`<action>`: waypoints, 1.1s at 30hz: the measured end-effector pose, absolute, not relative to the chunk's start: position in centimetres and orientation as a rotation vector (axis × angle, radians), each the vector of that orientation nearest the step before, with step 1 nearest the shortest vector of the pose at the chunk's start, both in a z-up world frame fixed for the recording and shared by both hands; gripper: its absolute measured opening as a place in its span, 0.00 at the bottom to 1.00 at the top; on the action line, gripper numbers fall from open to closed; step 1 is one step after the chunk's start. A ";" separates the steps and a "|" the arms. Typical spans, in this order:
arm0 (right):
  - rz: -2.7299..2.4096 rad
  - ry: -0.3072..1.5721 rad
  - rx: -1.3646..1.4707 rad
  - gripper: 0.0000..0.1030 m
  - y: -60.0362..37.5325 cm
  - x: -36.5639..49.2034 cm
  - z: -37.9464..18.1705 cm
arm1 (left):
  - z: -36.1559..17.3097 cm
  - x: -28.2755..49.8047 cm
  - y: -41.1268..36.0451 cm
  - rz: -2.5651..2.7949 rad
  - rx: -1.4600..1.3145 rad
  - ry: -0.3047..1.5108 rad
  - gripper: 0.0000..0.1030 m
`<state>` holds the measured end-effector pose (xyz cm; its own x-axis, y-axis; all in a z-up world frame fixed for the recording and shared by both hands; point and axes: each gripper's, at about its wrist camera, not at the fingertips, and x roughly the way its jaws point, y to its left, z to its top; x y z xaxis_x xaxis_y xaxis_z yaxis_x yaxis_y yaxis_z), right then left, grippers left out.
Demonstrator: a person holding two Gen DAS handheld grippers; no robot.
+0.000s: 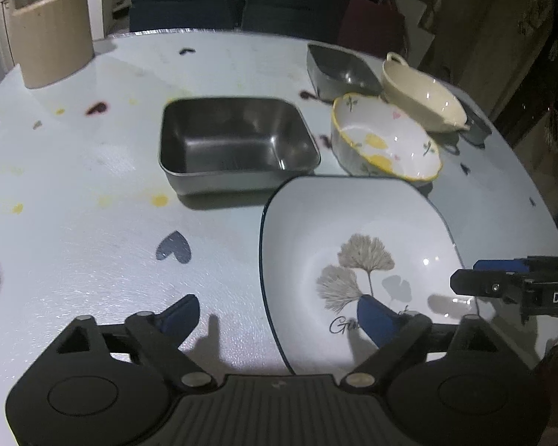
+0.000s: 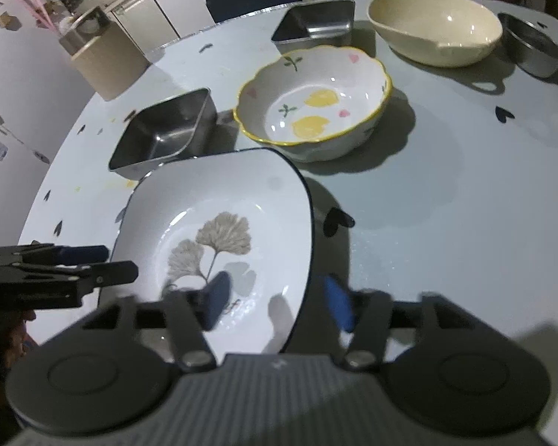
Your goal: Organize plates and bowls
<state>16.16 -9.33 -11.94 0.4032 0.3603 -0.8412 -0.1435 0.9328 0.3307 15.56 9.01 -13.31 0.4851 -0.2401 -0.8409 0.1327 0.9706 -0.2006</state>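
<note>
A white square plate [image 1: 353, 223] [image 2: 223, 186] with a dark rim and a ginkgo-leaf print lies on the table near me. My left gripper [image 1: 277, 317] is open, its blue pads on either side of the plate's left rim without touching it. My right gripper [image 2: 277, 301] is open too, one pad over the plate and the other outside its right rim. Behind the plate stand a scalloped yellow-rimmed bowl [image 1: 387, 137] [image 2: 312, 100], a cream bowl with handles [image 1: 424, 96] [image 2: 435, 26], and two square steel trays [image 1: 238, 141] [image 2: 316, 22].
A small round steel bowl [image 2: 532, 44] sits at the far right. A beige container [image 1: 52, 44] stands at the table's back left edge. The table [image 1: 93, 223] has a pale cover with heart prints. Dark chairs [image 1: 186, 0] stand behind it.
</note>
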 end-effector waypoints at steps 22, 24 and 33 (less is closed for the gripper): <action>0.251 0.771 0.293 1.00 -15.6 14.3 -4.8 | -4.0 16.5 4.9 -0.244 -0.093 0.699 1.00; 0.230 0.739 0.319 1.00 -16.6 14.5 -4.2 | -3.5 17.1 3.9 -0.250 -0.090 0.677 1.00; 0.104 0.604 0.510 1.00 -21.6 16.6 -2.7 | -1.8 20.7 -1.4 -0.307 -0.112 0.557 1.00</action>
